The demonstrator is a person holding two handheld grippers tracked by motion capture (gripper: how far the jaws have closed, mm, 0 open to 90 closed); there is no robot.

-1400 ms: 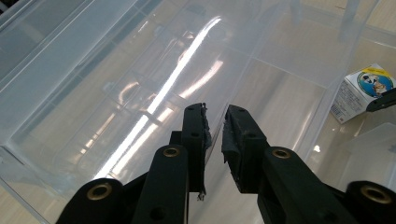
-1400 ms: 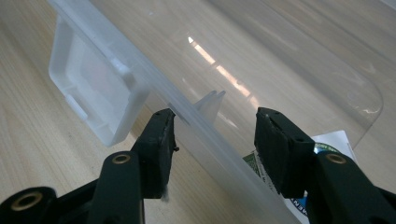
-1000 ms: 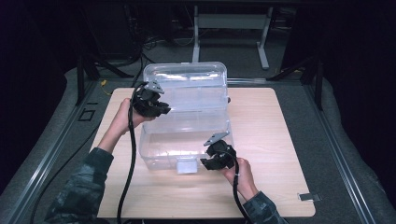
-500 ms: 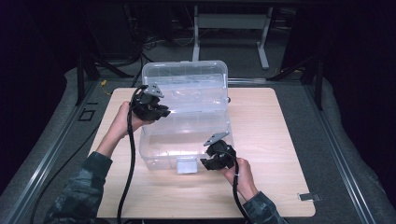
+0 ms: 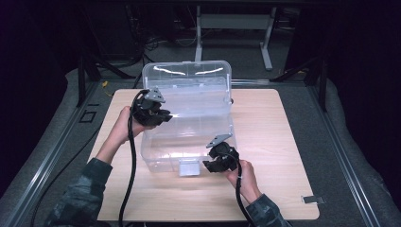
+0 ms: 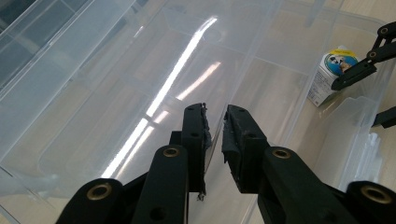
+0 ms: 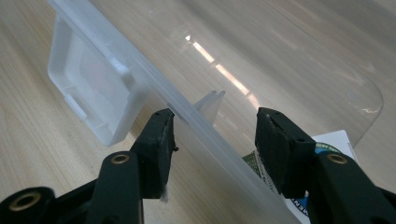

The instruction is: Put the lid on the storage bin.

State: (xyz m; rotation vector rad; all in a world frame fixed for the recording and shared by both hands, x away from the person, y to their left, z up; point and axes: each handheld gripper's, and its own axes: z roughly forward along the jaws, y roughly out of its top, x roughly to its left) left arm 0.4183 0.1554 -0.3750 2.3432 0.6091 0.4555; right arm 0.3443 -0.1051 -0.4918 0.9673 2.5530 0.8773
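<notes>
Item: clear plastic storage bin, centre of the wooden counter, lid standing open at 12 o'clock. I judge it light, hollow, thin-walled; the walls flex and the glossy surface is slippery, so I take hold at the stiffer rolled rim, never the flat panels.

Latch flap: white, hanging on the front wall at 6 o'clock; I treat it as a weak hold.

Small carton: inside the bin near the front right corner.

Left tool: at 9 o'clock, pads pinched together on the bin's left wall.

Right tool: at 5 o'clock, pads apart, straddling the front rim, not pressing.
</notes>
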